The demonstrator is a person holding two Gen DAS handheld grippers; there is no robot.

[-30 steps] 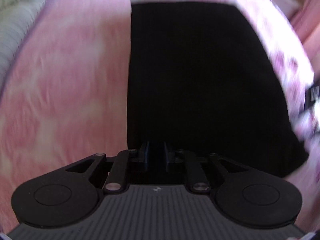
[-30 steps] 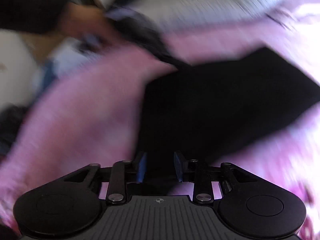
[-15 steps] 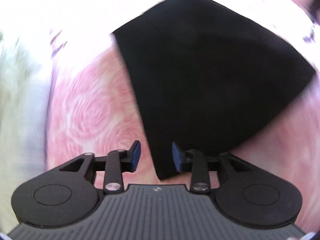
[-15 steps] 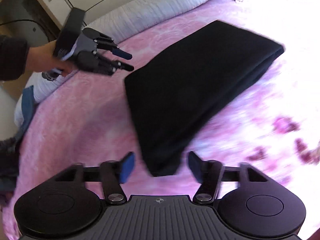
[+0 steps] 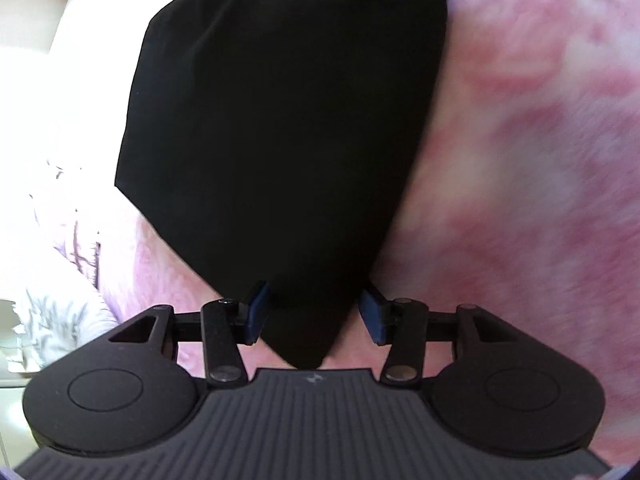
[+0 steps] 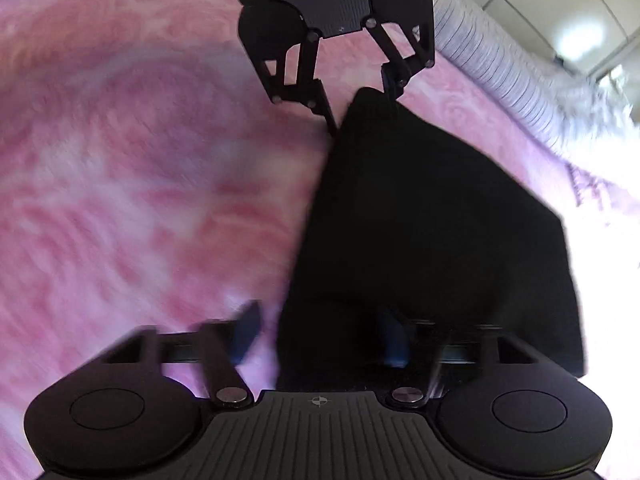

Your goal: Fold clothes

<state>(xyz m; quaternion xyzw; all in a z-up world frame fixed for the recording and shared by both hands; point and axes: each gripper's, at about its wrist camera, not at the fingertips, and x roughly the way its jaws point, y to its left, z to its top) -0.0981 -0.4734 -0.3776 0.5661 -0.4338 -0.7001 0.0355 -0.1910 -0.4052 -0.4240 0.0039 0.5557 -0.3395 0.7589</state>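
On the pink bed [image 5: 520, 160] lies the folded black cloth [image 5: 280, 120], and we see a gripper at each of two opposite corners. Our left gripper [image 5: 312, 316] has its jaws open around one corner without pinching it. Our right gripper [image 6: 320, 336] has its jaws wide open around the other corner, its right finger under the cloth

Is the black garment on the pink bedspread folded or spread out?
Folded: the black garment lies as a compact, thick-edged block on the bedspread.
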